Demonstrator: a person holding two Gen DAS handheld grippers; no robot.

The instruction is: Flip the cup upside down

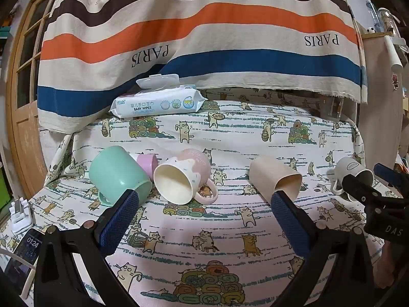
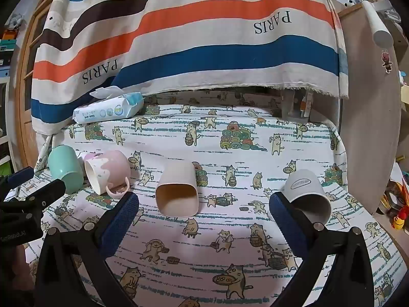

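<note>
Several cups lie on their sides on the cat-print cloth (image 1: 204,243). From left: a mint green cup (image 1: 115,174) (image 2: 64,167), a small lilac cup (image 1: 147,163) behind it, a pink mug (image 1: 184,176) (image 2: 107,171) with a handle, a beige square cup (image 1: 274,179) (image 2: 177,192) and a white cup (image 1: 354,172) (image 2: 308,192). My left gripper (image 1: 204,202) is open and empty, in front of the pink mug and beige cup. My right gripper (image 2: 204,204) is open and empty, with the beige cup's mouth between its fingers' line and the white cup by the right finger.
A pack of baby wipes (image 1: 156,101) (image 2: 108,108) lies at the back left under a hanging striped cloth (image 1: 204,38). A phone (image 1: 24,250) and a white charger (image 1: 20,215) lie at the left edge. A wooden door (image 1: 23,102) stands left.
</note>
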